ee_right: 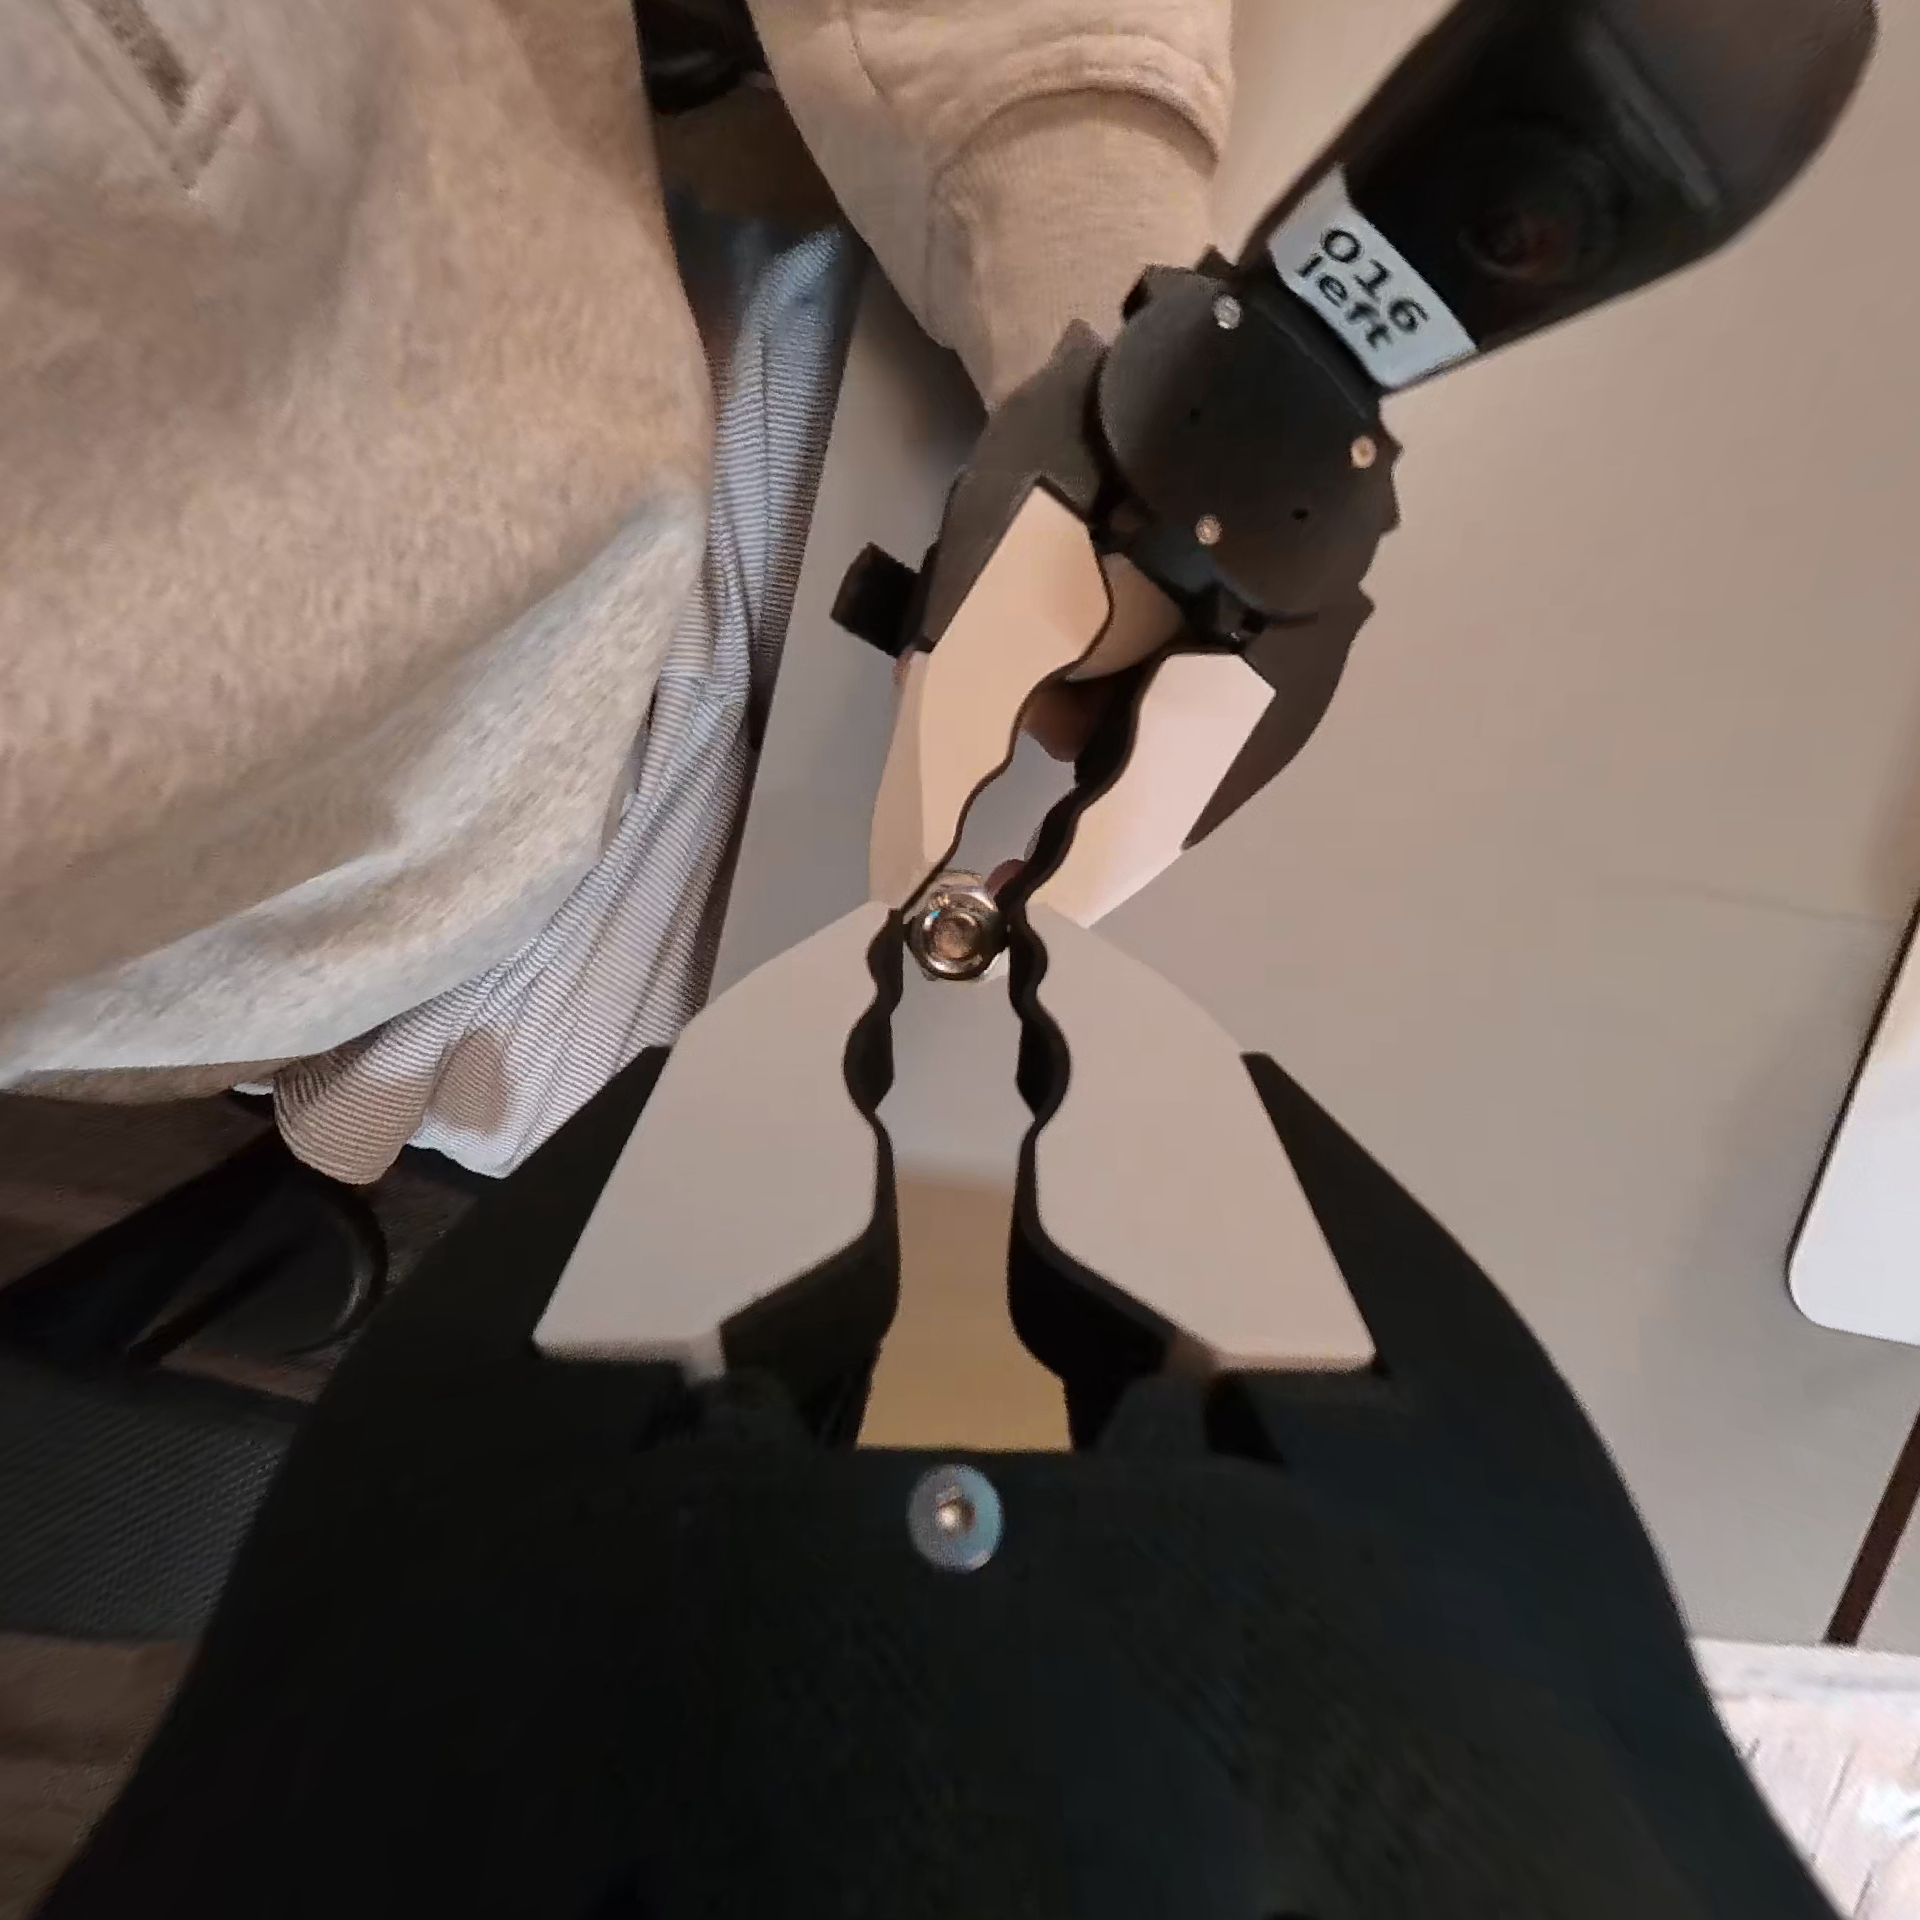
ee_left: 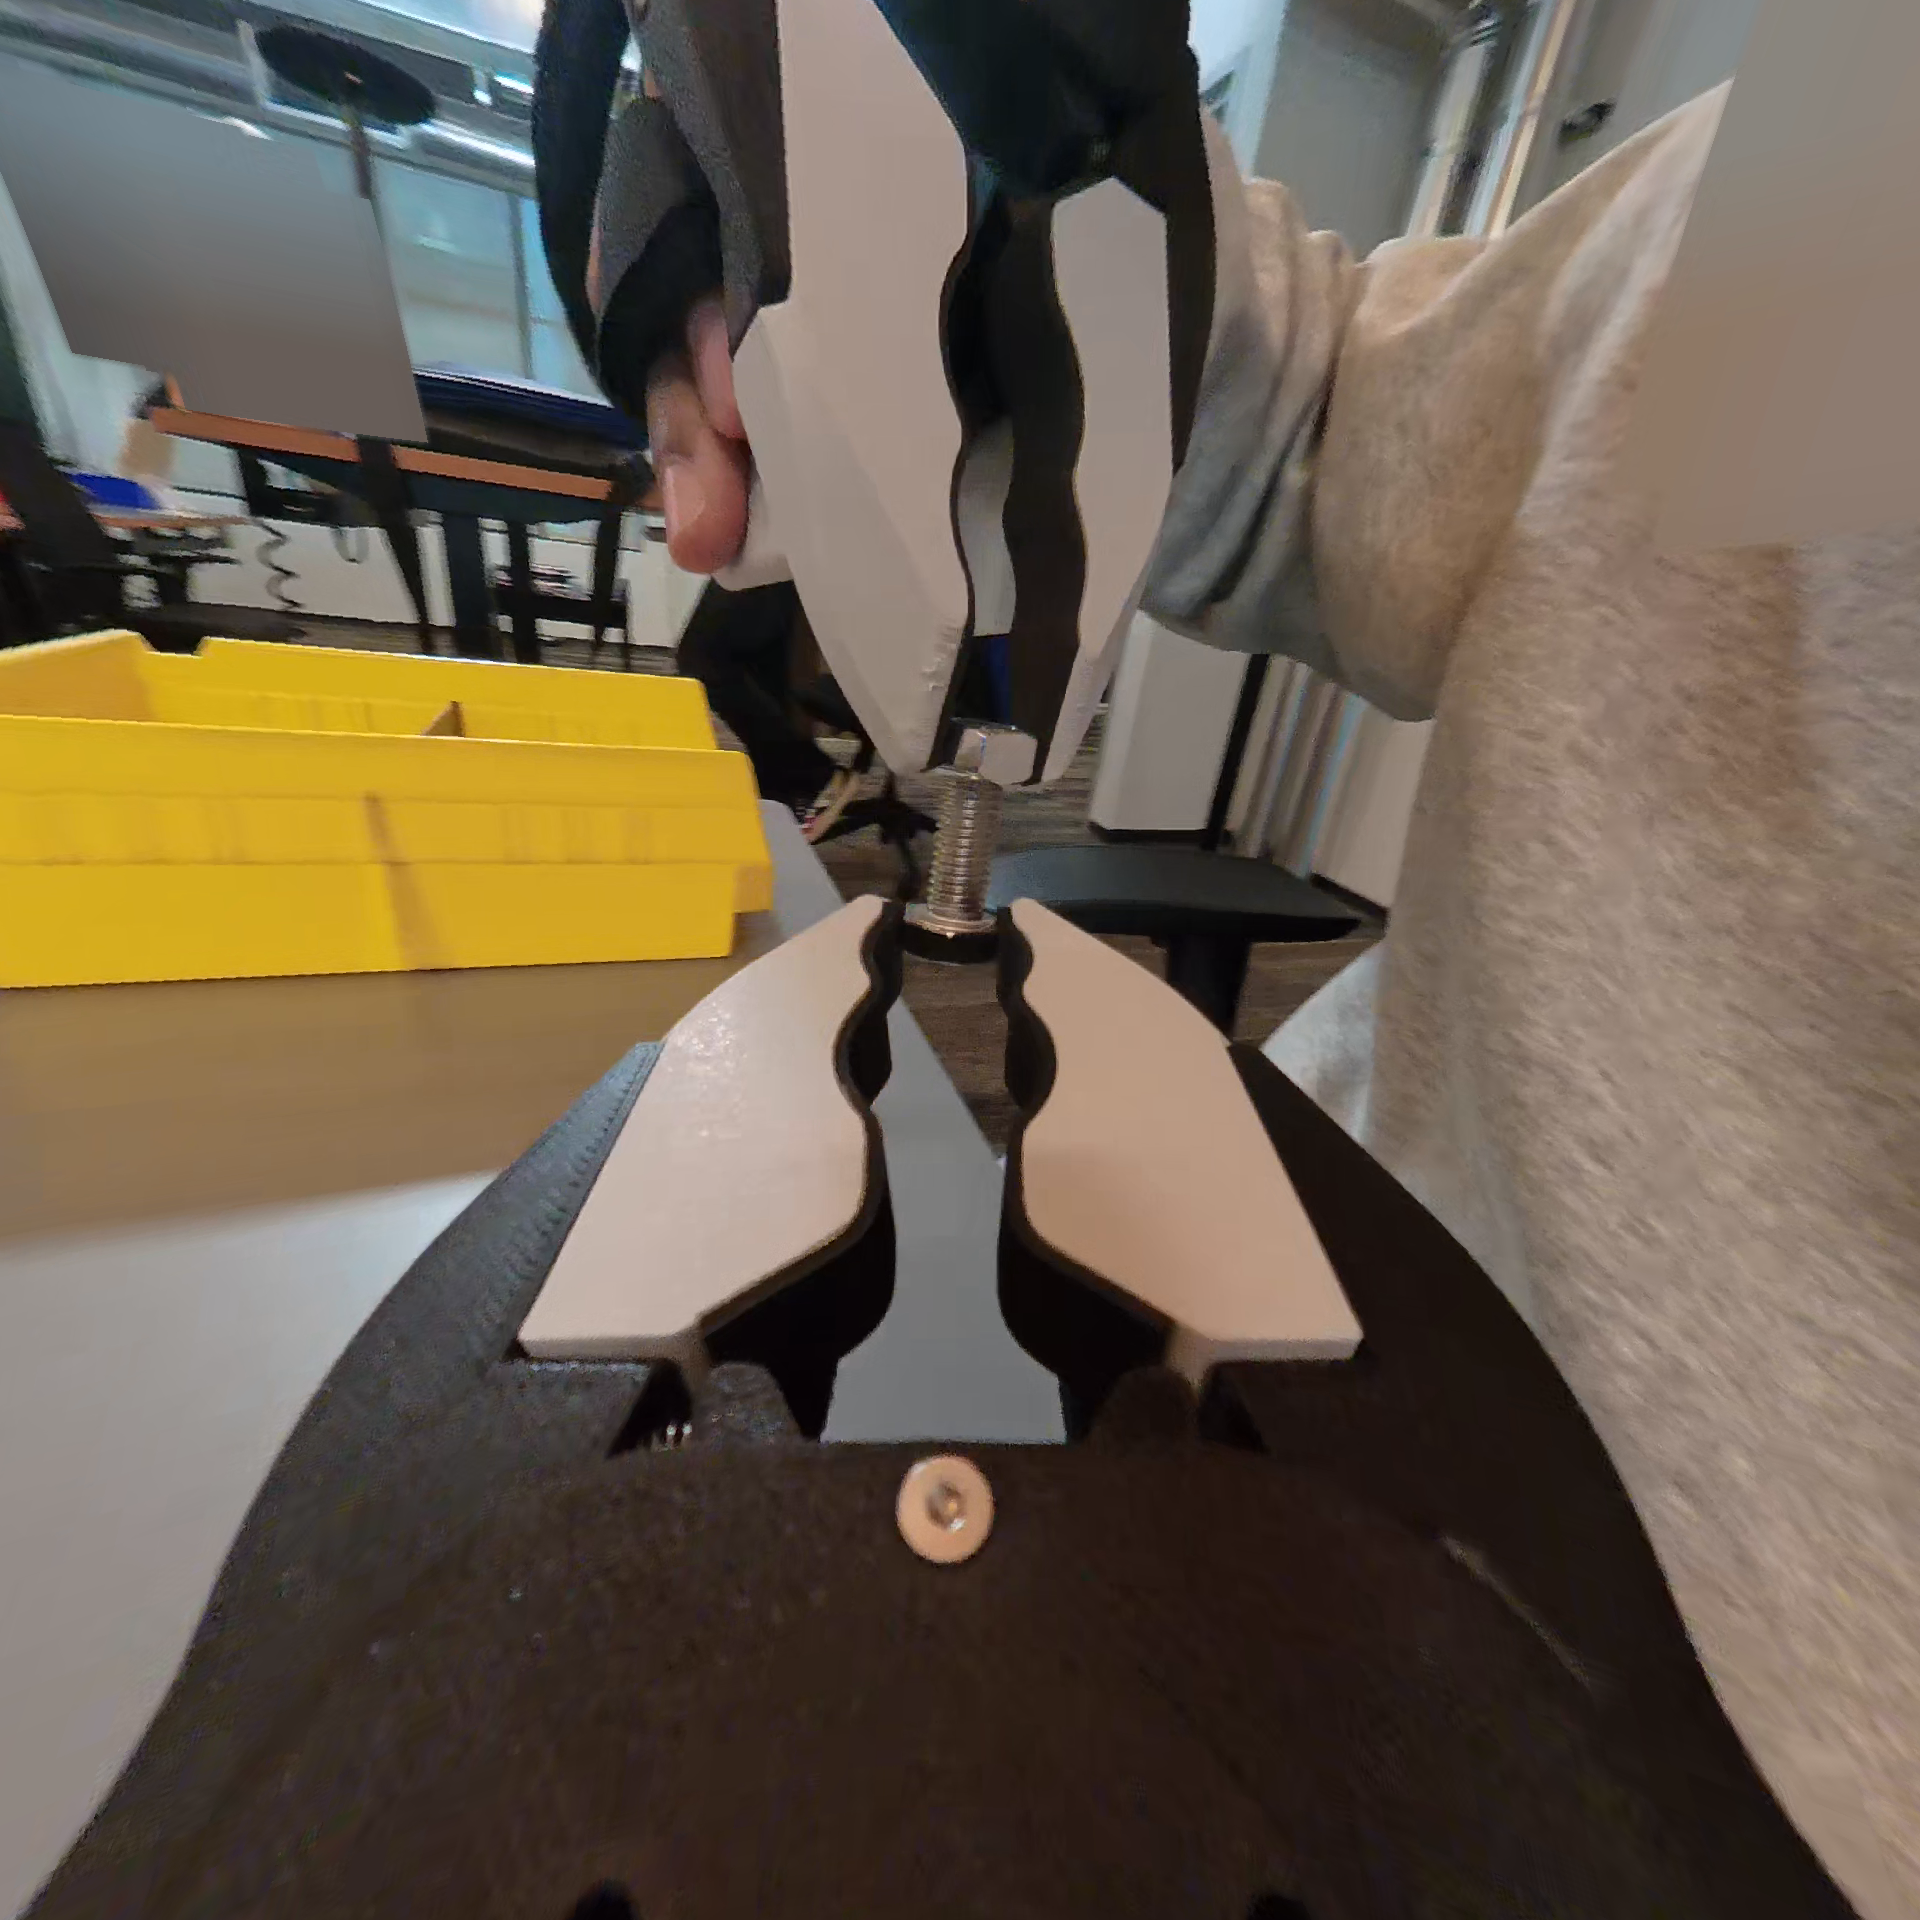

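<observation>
The bolt (ee_left: 961, 847) is suspended between the two grippers, above the floor just off the edge of the table (ee_left: 312, 1091). The left gripper (ee_left: 948, 920) has its two fingers closed in on a nut (ee_left: 948, 916) seated at the lower end of the bolt; the fingertips pinch that nut from both sides, with a black part directly under it. The right gripper (ee_left: 982, 753) reaches down from above the bolt, and its fingertips are pressed together on the hexagonal head of the bolt.

In the right wrist view, the right gripper (ee_right: 954, 925) shows the same grip from the head end: the round, shiny end of the bolt (ee_right: 948, 935) sits in the first notch of the wavy pads, with both pads touching it. The left gripper (ee_right: 971, 894) comes in from beyond the bolt and meets it at the same point.

The long axis of the bolt runs vertically in the left wrist view: head up, threaded shank pointing down into the nut. The shank is bare thread between the two sets of fingertips.

Left of the bolt, yellow bins (ee_left: 364, 821) stand on the table, set side by side. A brown divider is visible inside one; their contents cannot be seen from this angle.

A light knitted sleeve (ee_left: 1610, 935) lies right of the bolt.
</observation>
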Available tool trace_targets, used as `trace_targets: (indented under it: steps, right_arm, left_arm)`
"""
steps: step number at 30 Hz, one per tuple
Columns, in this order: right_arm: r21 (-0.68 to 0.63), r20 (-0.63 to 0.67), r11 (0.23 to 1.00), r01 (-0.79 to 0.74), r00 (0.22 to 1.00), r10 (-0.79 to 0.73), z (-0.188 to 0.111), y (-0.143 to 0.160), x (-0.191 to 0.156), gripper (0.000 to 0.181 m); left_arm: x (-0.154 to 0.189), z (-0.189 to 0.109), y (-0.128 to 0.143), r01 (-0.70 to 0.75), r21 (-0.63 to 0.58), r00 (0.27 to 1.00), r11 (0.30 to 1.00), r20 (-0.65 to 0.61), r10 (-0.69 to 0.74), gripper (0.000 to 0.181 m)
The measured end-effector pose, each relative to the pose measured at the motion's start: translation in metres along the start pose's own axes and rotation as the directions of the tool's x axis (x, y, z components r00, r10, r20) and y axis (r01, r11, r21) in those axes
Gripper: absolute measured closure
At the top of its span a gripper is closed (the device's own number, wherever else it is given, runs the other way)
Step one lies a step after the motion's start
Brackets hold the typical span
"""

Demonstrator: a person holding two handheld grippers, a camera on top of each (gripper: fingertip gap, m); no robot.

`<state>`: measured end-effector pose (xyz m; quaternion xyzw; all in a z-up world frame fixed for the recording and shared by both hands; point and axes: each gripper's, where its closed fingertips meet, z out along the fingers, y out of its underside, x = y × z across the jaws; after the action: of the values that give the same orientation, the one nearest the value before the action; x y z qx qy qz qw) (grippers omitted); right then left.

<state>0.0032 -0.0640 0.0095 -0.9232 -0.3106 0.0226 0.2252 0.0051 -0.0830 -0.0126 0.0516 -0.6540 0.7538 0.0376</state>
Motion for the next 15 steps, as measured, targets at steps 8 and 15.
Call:
trace_targets:
  steps: [8, 15]
  right_arm:
    - [0.045, 0.022, 0.999, 0.009, 1.000, -0.010, 0.001, -0.004, -0.008, 0.162]
    - [0.011, -0.046, 0.996, -0.091, 0.995, 0.091, 0.000, 0.006, 0.006, 0.162]
  left_arm:
    - [0.014, -0.001, 0.001, 0.120, -0.017, 0.983, 0.993, -0.138, -0.121, 0.164]
    - [-0.012, -0.001, 0.002, 0.040, 0.011, 0.998, 0.999, 0.057, -0.041, 0.134]
